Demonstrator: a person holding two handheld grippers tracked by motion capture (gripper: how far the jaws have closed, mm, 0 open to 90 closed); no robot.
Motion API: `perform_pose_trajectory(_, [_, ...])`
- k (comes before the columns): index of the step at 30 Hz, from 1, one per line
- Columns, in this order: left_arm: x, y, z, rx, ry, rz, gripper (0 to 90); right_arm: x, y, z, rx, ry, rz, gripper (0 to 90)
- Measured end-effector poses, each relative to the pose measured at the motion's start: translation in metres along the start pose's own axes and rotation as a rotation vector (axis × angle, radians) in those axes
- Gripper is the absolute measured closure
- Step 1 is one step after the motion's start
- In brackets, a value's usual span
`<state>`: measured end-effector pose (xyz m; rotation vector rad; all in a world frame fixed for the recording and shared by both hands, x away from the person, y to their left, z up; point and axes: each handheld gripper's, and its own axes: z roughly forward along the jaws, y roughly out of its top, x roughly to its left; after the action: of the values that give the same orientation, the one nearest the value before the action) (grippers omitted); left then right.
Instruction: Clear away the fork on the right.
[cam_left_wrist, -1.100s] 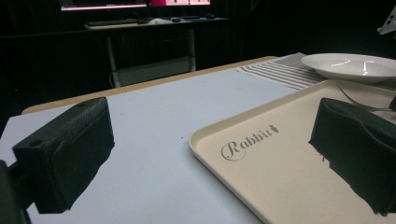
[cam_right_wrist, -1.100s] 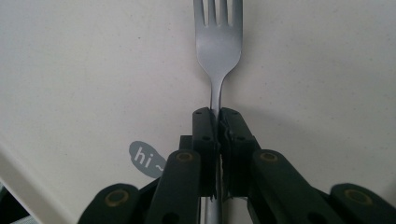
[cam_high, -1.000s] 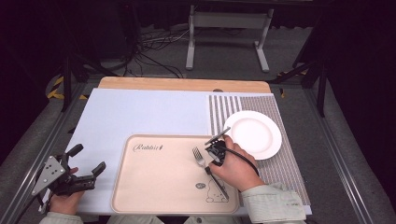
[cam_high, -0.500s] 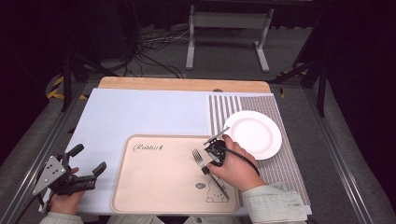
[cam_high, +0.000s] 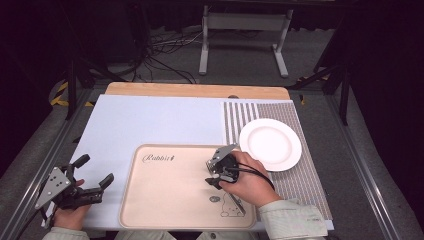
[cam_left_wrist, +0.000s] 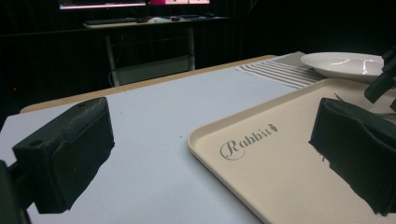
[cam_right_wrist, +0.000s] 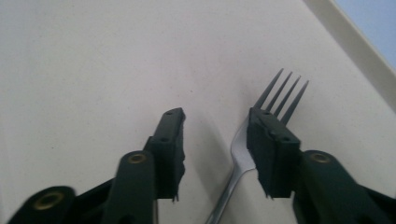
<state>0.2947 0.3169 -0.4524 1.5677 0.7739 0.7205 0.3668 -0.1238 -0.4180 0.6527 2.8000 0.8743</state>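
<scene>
The fork (cam_right_wrist: 243, 161) lies flat on the beige tray (cam_high: 165, 200), near the tray's right side and just above the small rabbit drawing printed there. Its prongs point toward the tray's far rim. The right gripper (cam_high: 220, 172) sits low over the fork. Its jaws have just been opening and now stand apart, with the fork's neck in the gap between them; the fork runs close along the right-hand jaw, and whether that pad touches it cannot be told. The other jaw is clear of the metal, with bare tray showing between it and the fork.

The white plate (cam_high: 270, 144) rests on a striped mat (cam_high: 240, 117) just beyond the tray's right far corner, near the right gripper but apart from it.

The left gripper (cam_high: 90, 177) is held just off the tray's left edge, over the pale blue sheet (cam_high: 150, 120) that covers the surface. Its jaws are spread wide with nothing between them, and they point across toward the tray, whose "Rabbit" lettering (cam_left_wrist: 247, 140) shows between them in the left gripper view.
</scene>
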Motion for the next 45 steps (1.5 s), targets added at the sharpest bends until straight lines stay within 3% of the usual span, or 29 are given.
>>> perform_pose_trajectory(2, [0.0, 0.0, 0.0, 0.001, -0.001, 0.0, 0.3, 0.001, -0.001, 0.002, -0.013, 0.013, 0.002, 62.8])
perform_pose_trajectory(4, [0.0, 0.0, 0.0, 0.0, -0.001, 0.001, 0.3, 0.002, -0.003, 0.004, -0.006, 0.009, -0.009, 72.5])
perform_pose_trajectory(7, [0.0, 0.0, 0.0, -0.001, 0.0, -0.001, 0.3, 0.002, -0.004, 0.006, -0.002, 0.005, -0.018, 79.7])
perform_pose_trajectory(13, [0.0, 0.0, 0.0, 0.0, -0.002, 0.0, 0.3, 0.001, -0.006, 0.009, 0.029, 0.004, -0.034, 90.0])
perform_pose_trajectory(27, [0.0, 0.0, -0.001, 0.0, 0.0, 0.001, 0.3, -0.001, -0.009, 0.012, 0.077, -0.033, -0.029, 90.0])
perform_pose_trajectory(45, [0.0, 0.0, 0.0, 0.0, -0.002, 0.002, 0.3, -0.016, -0.02, 0.004, 0.07, -0.089, 0.05, 90.0])
